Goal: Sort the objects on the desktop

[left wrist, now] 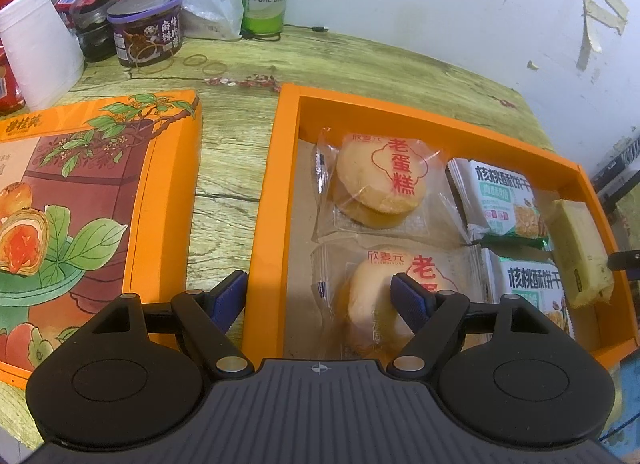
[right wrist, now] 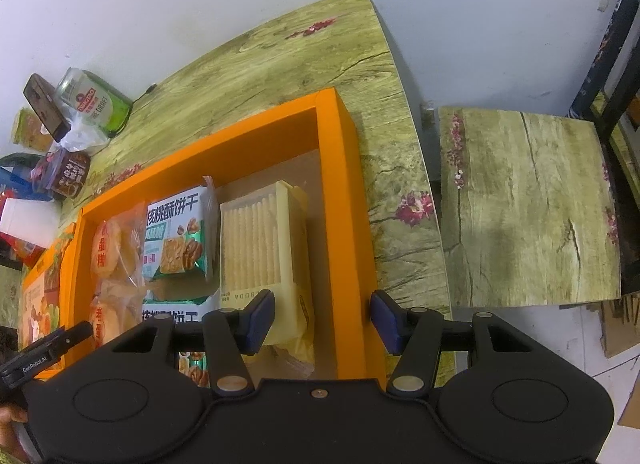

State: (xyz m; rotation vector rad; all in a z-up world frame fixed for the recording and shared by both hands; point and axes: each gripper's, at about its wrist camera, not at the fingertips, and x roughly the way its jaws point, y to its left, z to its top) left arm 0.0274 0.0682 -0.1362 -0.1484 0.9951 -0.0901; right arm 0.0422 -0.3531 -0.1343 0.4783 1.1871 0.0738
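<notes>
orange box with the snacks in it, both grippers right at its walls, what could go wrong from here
1. The left gripper is open astride the orange box's left wall, one finger over the near cake; closing could squash it.
2. The right gripper is open astride the right wall, the cracker pack beside its inner finger; closing may crack the crackers.
3. The box sits near the table edge, so a push could slide it off.

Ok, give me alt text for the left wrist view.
Open tongs straddle the left wall of an orange box holding two wrapped cakes, walnut biscuit packs and a cracker pack. Its lid lies left.
</notes>
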